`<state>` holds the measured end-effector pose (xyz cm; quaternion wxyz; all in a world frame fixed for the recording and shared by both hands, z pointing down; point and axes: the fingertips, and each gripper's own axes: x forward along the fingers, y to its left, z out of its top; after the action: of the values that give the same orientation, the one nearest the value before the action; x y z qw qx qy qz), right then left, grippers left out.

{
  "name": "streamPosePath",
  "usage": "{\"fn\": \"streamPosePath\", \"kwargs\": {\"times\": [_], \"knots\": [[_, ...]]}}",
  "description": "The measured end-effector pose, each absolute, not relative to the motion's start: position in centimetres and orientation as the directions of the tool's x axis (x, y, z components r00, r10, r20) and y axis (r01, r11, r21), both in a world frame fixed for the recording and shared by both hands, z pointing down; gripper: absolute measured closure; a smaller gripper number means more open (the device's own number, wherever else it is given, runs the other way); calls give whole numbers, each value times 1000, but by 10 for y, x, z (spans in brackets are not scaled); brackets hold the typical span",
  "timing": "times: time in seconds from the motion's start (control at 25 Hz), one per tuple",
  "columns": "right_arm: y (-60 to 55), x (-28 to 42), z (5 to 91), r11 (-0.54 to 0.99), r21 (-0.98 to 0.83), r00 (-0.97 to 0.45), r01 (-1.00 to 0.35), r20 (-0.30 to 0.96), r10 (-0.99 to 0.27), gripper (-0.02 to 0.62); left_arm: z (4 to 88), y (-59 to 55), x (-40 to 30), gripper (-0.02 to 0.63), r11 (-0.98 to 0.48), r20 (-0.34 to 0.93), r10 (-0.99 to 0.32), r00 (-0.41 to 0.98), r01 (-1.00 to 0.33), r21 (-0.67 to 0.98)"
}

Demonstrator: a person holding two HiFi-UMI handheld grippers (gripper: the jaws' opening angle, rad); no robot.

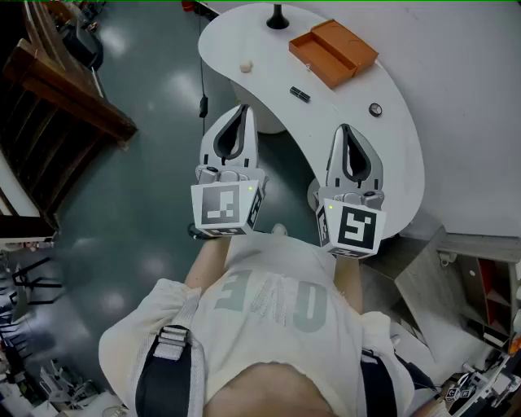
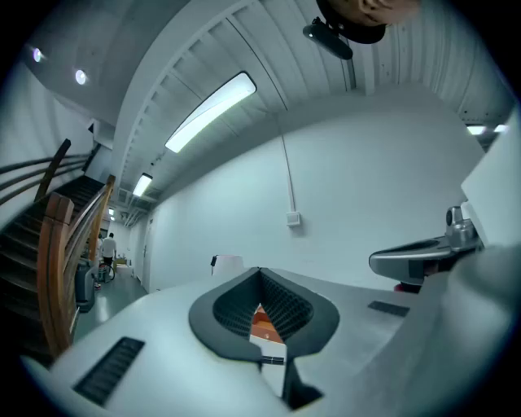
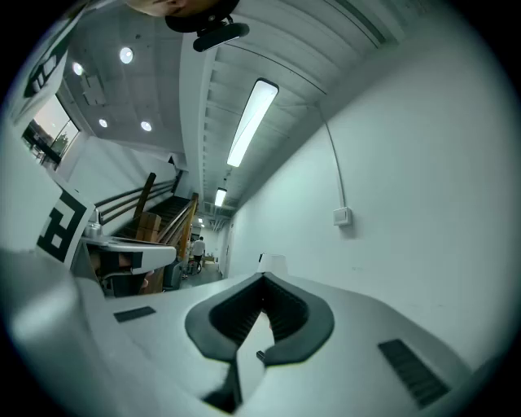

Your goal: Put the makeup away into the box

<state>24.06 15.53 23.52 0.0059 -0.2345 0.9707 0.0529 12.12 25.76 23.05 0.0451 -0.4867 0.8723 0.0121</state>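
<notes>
An open orange box point(image 1: 332, 50) lies at the far end of the white curved table point(image 1: 407, 155). Between it and me lie a small black stick-shaped makeup item point(image 1: 299, 94) and a small round dark one point(image 1: 375, 109); a cream ball point(image 1: 245, 66) lies further left. My left gripper point(image 1: 241, 109) is held level over the table's near-left edge, shut and empty. My right gripper point(image 1: 345, 130) hovers beside it over the table, also shut with nothing in it. In the left gripper view the orange box point(image 2: 262, 324) and the black stick point(image 2: 273, 358) show through the loop below the closed jaw tips point(image 2: 260, 271). The right gripper view shows its jaw tips point(image 3: 263, 278) together.
A black stand base point(image 1: 278, 18) sits at the table's far edge, and a cable point(image 1: 203, 104) hangs off the left side. Dark wooden stairs point(image 1: 65, 89) stand left on the grey floor. A white wall point(image 1: 472, 81) runs right of the table. A person point(image 2: 107, 244) stands far off.
</notes>
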Motion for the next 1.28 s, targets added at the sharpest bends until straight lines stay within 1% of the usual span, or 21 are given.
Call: {"fn": "streamPosePath", "kwargs": {"times": [0.24, 0.44, 0.6, 0.76, 0.88, 1.0, 1.12, 1.28], "knots": [[151, 233, 237, 884, 106, -890, -455, -34, -454, 591, 232, 256, 113, 600, 529, -86, -847, -525, -848, -31], [153, 223, 249, 896, 111, -902, -430, -2, -432, 591, 240, 255, 104, 600, 538, -62, -842, -536, -842, -30], [160, 215, 254, 918, 93, -922, -384, 5, -387, 591, 248, 256, 89, 600, 557, -43, -830, -556, -830, -27], [163, 200, 262, 948, 54, -949, -313, 18, -314, 591, 253, 254, 73, 600, 570, -39, -822, -569, -821, -28], [160, 176, 263, 953, 93, -957, -287, 22, -290, 591, 256, 246, 53, 600, 566, -52, -824, -564, -824, -27], [151, 144, 259, 947, 128, -954, -296, 18, -300, 591, 260, 231, 22, 600, 549, -54, -835, -548, -835, -20], [141, 104, 248, 945, 137, -955, -297, -35, -295, 591, 255, 215, -14, 600, 529, -65, -848, -527, -848, -28], [125, 41, 239, 945, 145, -956, -293, -52, -288, 591, 252, 188, -73, 600, 496, -75, -867, -493, -867, -36]]}}
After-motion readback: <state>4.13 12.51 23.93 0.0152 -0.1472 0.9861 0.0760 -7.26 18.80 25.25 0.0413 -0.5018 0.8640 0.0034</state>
